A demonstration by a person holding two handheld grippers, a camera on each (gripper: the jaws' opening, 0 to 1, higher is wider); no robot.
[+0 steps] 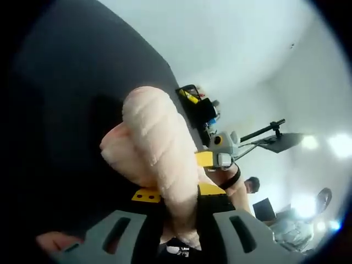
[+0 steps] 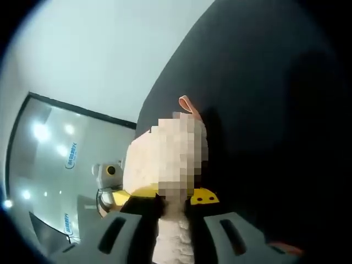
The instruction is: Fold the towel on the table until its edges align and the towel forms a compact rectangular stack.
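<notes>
The black table spreads from nine to twelve o'clock in the left gripper view. A bunched pale pink towel rises at centre, clamped by the left gripper. At six o'clock the right gripper pinches towel too.

Both views close over dark table, tilted (sharing towel).
</notes>
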